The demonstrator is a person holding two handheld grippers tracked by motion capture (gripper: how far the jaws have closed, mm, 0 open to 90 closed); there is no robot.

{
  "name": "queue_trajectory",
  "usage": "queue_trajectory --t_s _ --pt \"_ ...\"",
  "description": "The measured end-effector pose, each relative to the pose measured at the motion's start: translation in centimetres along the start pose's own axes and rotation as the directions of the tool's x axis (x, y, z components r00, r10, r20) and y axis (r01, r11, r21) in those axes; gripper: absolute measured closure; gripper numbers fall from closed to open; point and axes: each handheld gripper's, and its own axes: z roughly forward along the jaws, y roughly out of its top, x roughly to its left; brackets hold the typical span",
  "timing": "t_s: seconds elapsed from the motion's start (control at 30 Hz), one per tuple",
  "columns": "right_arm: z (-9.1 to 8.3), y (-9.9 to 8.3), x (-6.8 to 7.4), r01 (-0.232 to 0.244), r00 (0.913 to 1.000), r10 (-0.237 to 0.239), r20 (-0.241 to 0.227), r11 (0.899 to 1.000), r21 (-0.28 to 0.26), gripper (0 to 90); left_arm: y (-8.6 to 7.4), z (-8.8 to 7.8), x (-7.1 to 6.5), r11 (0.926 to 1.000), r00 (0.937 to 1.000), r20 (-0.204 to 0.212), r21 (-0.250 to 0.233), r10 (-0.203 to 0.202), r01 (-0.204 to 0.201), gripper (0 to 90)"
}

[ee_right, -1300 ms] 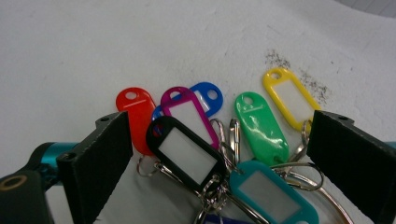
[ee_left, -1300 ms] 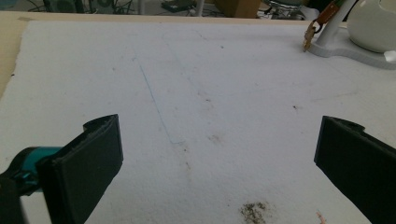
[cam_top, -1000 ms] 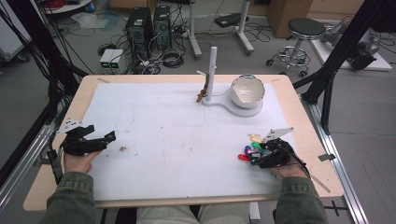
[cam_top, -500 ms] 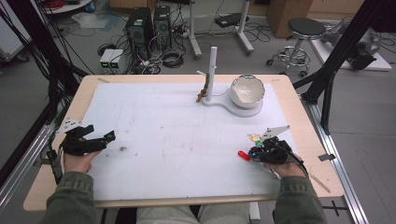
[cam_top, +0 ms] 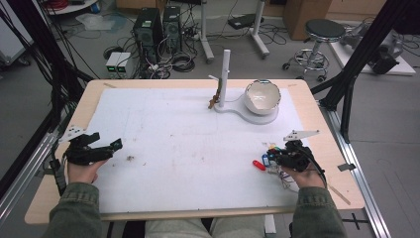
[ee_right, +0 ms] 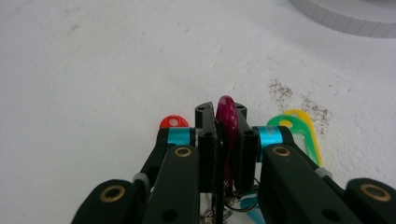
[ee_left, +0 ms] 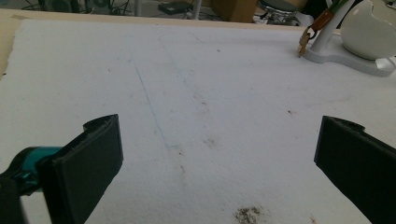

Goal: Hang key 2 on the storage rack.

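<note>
The right tool [ee_right: 223, 122] has just clenched on a magenta key tag [ee_right: 227, 122], red [ee_right: 173, 122], green [ee_right: 282, 122] and yellow [ee_right: 308, 122] tags crowding it.

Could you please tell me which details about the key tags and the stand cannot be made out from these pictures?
- Magenta tag, right gripper view: its lower part is hidden between the shut jaws of the right gripper.
- Red tag, green tag and yellow tag, right gripper view: mostly covered by the gripper's arms.
- Brown thing on the white stand, high view: too small to identify.
- Bowl, left gripper view: cut off by the frame's edge.
</note>
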Motion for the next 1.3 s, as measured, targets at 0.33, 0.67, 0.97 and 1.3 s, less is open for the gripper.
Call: queue_trajectory --t_s 0.33,0.67,0.97,1.3 --pt "-0.8 0.4 -0.2 -0.066 0.9978 0.066 -0.009 0.996 -0.057 83.8 0.0 -0.1 0.0 1.0000 1.0000 0.001 0.002 0.006 -0.006 1.7" --pt "-2.0 1.4 -0.3 -0.130 0.9915 0.128 -0.020 0.983 -0.132 83.8 0.1 -0.2 0.1 0.9998 1.0000 0.004 -0.016 -0.006 0.006 1.7" --pt "-3.1 4.2 -0.3 -0.171 0.9852 0.171 -0.012 0.970 -0.172 83.8 0.1 -0.4 0.2 0.9992 0.9997 0.006 -0.032 -0.022 0.022 1.7" --pt "-4.1 6.3 0.0 -0.198 0.9800 0.197 -0.026 0.955 -0.221 83.8 0.1 -0.6 0.4 0.9989 0.9997 0.006 -0.038 -0.025 0.025 1.7"
